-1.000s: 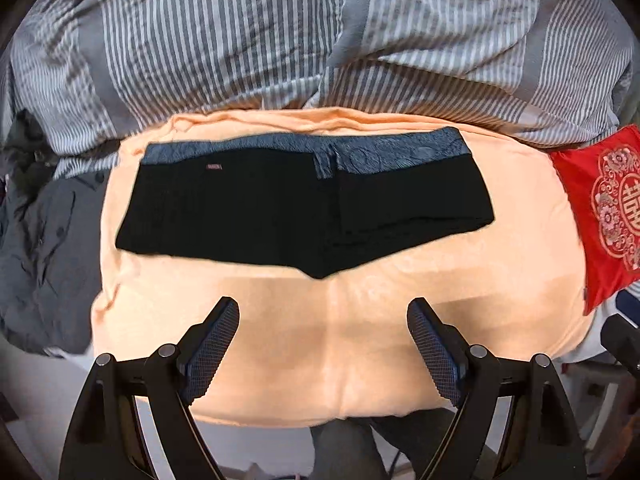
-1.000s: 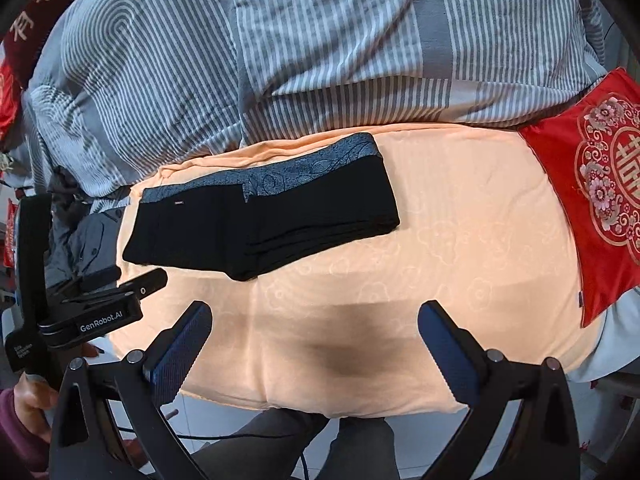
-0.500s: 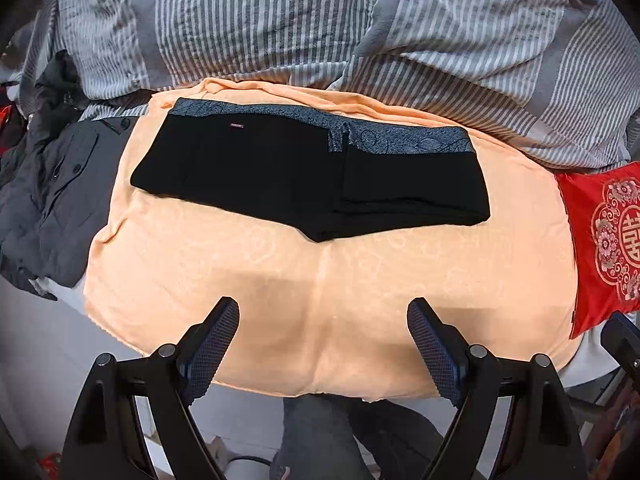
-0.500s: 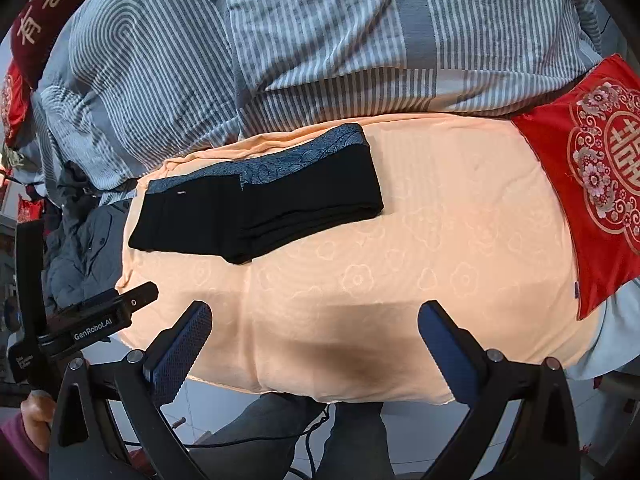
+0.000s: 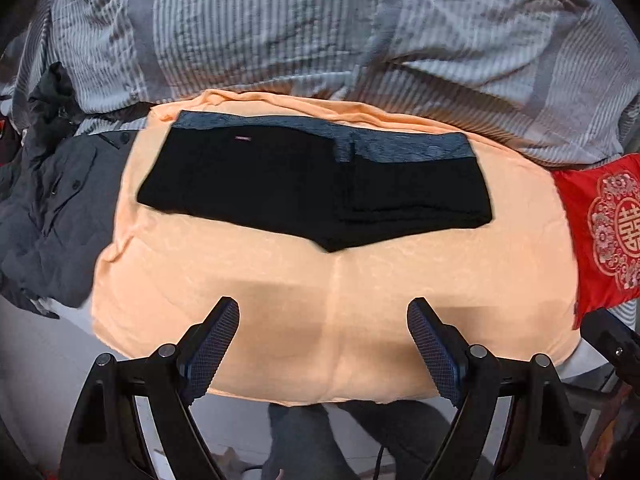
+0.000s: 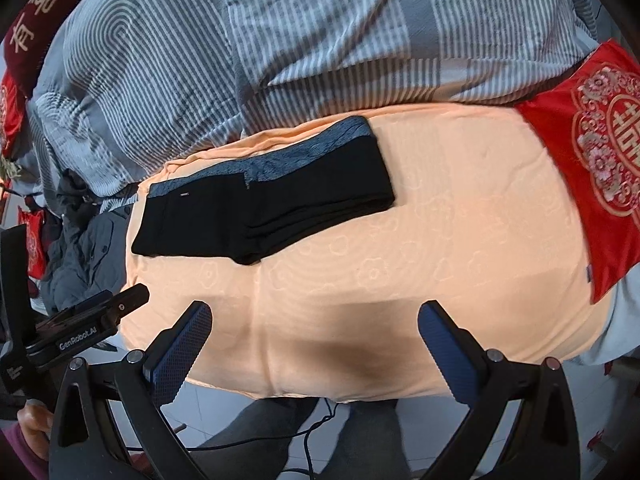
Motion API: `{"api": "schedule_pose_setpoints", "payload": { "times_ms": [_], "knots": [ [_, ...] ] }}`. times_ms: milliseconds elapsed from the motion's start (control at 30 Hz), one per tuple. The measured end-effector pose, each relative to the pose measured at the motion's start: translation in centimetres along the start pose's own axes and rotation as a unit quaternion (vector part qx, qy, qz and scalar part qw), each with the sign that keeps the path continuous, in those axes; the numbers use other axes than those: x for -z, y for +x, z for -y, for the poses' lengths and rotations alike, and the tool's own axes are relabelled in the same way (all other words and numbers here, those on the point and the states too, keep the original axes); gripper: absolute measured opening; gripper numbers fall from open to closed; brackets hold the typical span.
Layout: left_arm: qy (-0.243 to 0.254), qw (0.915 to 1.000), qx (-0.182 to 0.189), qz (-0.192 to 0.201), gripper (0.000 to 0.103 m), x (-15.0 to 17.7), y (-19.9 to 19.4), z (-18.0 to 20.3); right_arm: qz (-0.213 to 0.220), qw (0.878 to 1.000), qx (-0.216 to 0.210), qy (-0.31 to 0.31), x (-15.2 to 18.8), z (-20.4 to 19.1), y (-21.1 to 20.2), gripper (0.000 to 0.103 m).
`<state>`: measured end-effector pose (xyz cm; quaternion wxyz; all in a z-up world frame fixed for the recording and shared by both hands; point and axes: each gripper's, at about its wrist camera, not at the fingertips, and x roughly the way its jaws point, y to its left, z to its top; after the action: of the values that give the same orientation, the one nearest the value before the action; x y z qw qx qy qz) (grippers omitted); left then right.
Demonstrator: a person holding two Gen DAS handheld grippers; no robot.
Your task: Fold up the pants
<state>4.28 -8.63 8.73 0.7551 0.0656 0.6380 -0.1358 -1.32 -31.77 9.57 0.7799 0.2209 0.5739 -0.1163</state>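
Note:
The black pants (image 5: 304, 184) with a grey patterned waistband lie folded flat on the far part of an orange blanket (image 5: 328, 300). In the right wrist view the pants (image 6: 264, 204) lie at the left of the orange blanket (image 6: 440, 260). My left gripper (image 5: 323, 326) is open and empty, held above the blanket's near edge, well short of the pants. My right gripper (image 6: 315, 332) is open and empty, also above the near edge, to the right of the pants. The left gripper's body (image 6: 76, 332) shows at the lower left of the right wrist view.
A grey striped duvet (image 5: 320, 32) is heaped behind the blanket. A red embroidered cloth (image 5: 600, 236) lies at the right. Dark grey clothes (image 5: 48, 208) are piled at the left. The floor and the person's legs (image 5: 320, 440) show below the blanket's edge.
Both grippers have stayed open and empty while drifting over the near edge. The view tilted a little and the pants have not moved.

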Motion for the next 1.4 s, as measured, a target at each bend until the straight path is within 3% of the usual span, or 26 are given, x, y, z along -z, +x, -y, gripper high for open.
{"api": "schedule_pose_setpoints", "payload": {
  "times_ms": [200,500,800,1133,1400],
  "knots": [
    [-0.023,0.9997,-0.007,-0.001,0.087,-2.1,0.4,-5.9,-0.019,1.0,-0.007,-0.003,-0.3,-4.4,2.6,0.103],
    [-0.02,0.9998,0.004,-0.004,0.087,-4.5,1.3,-9.9,-0.024,0.999,-0.013,0.036,-1.0,-7.2,4.6,0.103],
    [-0.025,0.9989,0.032,-0.024,0.087,-5.2,3.8,-11.5,-0.047,0.996,0.004,0.077,-0.4,-7.2,6.2,0.103],
    [-0.065,0.995,0.047,-0.059,0.087,-5.7,8.4,-14.2,-0.103,0.987,0.042,0.111,0.4,-5.6,9.2,0.103],
    [-0.129,0.9892,0.033,-0.061,0.087,-5.9,12.7,-15.3,-0.131,0.988,0.051,0.056,-3.3,-5.0,15.1,0.103]
  ]
}}
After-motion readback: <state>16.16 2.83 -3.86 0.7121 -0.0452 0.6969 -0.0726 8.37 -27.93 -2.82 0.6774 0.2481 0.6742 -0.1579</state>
